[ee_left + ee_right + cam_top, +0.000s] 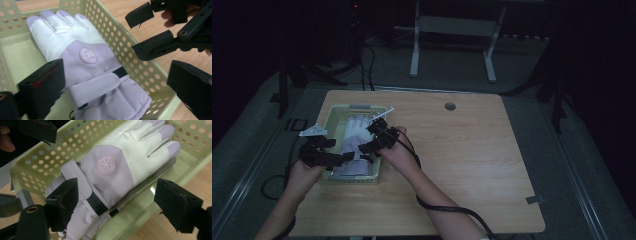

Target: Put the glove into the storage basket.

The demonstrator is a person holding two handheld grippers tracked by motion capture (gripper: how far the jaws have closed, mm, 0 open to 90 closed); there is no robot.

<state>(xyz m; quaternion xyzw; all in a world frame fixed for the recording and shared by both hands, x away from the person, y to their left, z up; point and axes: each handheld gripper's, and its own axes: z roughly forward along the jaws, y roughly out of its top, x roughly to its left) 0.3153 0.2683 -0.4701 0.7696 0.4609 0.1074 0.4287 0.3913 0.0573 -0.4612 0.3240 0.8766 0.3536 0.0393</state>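
I see a round lilac badge (106, 165) on the back of the glove (120, 167), with a snowflake in the middle and a ring of letters around it too small for me to read. In the left gripper view the same badge (87, 55) shows only the snowflake; the lettering is blurred there.

The glove (357, 137) lies palm down in the pale green basket (332, 117), which sits on the wooden table (472, 150) at about nine o'clock from the table's middle. Its white fingers with lilac tips point toward twelve o'clock, its cuff toward six.

My left gripper (343, 158) hangs over the cuff end with its jaws spread wide, holding nothing. My right gripper (373, 137) hangs over the basket's three o'clock wall, jaws wide too, also empty.

The left gripper view shows a strap (97, 86) across the wrist. The right gripper view shows a second glove's edge (150, 181) under the first. The high view alone shows a desk frame (452, 40) beyond the table at twelve o'clock.
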